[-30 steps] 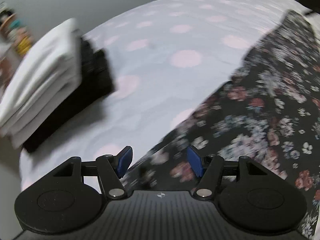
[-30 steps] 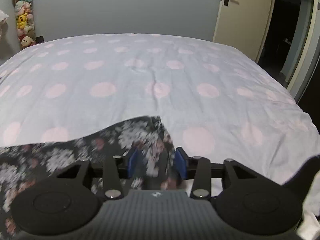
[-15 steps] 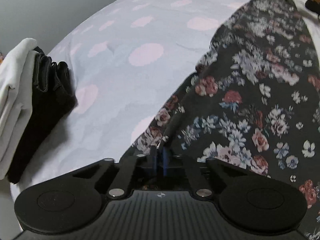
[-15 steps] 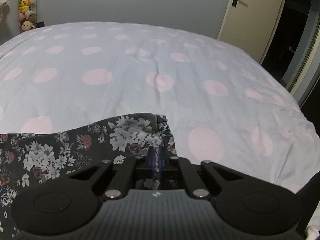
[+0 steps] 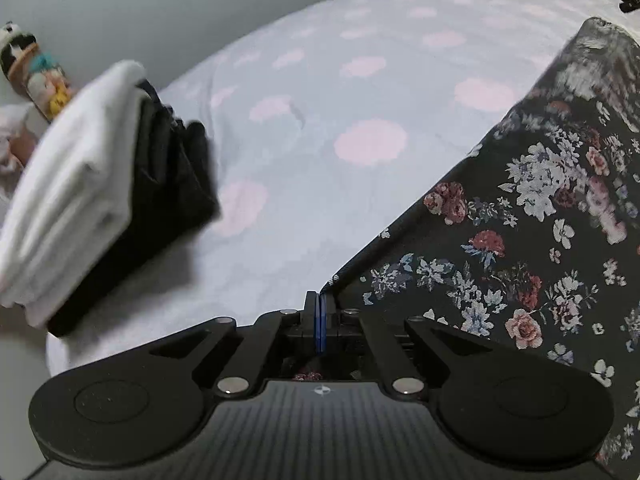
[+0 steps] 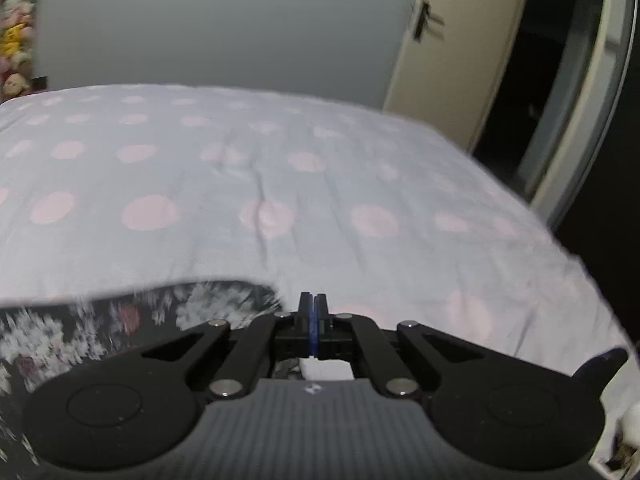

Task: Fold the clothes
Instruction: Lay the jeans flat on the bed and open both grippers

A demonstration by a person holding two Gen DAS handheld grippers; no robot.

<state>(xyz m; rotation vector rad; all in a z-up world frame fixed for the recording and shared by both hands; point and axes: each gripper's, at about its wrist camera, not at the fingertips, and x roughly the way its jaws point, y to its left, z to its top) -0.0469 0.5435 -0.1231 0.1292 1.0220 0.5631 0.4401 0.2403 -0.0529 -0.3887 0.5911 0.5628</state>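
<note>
Black floral garment (image 5: pixel 520 248) now hangs taut from the clamped left hand-held gripper (image 5: pixel 320 312); the right hand-held gripper (image 6: pixel 313 312), also pinching it, has risen above the bed (image 6: pixel 280 184).

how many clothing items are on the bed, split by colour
floral black garment, held at its edge by the left gripper and the right gripper: 1
white folded garment, on top of the stack: 1
black folded garment, under the white one: at least 1; layers blurred
total: 3 on the polka-dot bed
</note>
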